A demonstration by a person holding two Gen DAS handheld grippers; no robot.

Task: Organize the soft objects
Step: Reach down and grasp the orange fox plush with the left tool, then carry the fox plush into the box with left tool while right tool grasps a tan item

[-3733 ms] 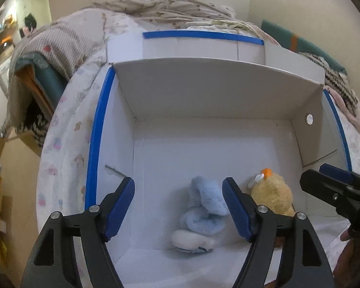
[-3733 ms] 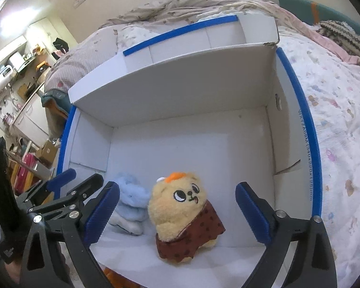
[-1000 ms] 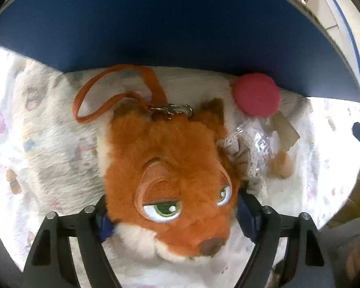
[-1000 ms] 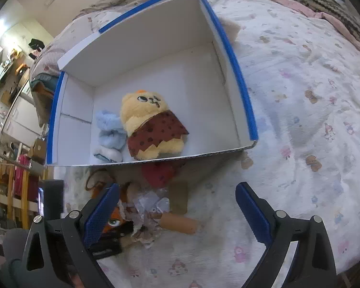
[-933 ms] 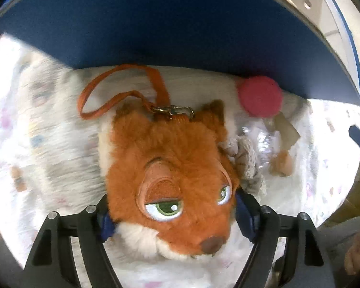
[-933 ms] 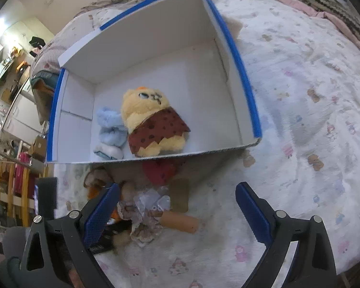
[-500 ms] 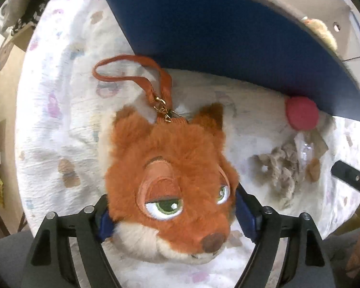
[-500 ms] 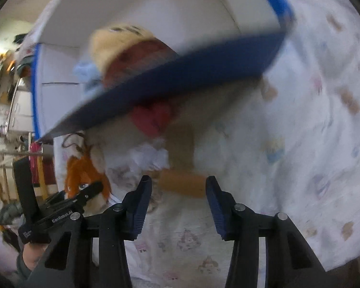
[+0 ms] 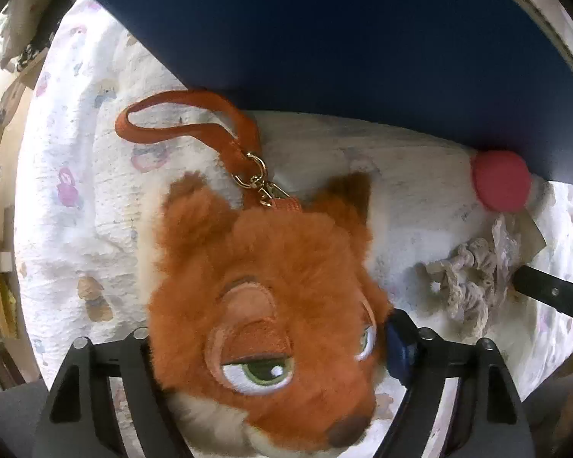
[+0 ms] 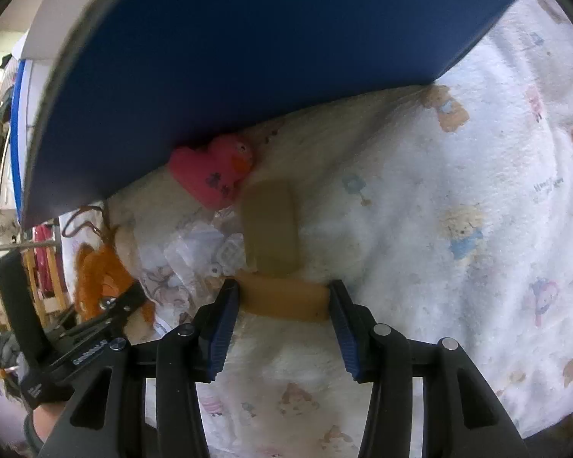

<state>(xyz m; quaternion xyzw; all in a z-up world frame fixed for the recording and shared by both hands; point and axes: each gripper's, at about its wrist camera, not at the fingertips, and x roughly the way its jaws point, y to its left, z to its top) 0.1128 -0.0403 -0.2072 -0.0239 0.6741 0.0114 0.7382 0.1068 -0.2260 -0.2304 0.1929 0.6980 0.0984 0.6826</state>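
Fox plush (image 9: 271, 305) fills the lower centre of the left view, clamped at the cheeks by my left tongs (image 9: 271, 347); it looks light and squashy, and its strap (image 9: 187, 114) might snag. My right tongs (image 10: 282, 313), half open, bracket the ends of a tan foam roll (image 10: 284, 299); firm contact I cannot tell. Beyond, a pink duck (image 10: 214, 175) lies against the blue box wall (image 10: 248, 57) on the bed (image 10: 458, 191).

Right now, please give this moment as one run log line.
left gripper: shut on furry orange fox-head plush | right gripper: shut on tan cylinder toy | pink rubber duck: beside blue box wall
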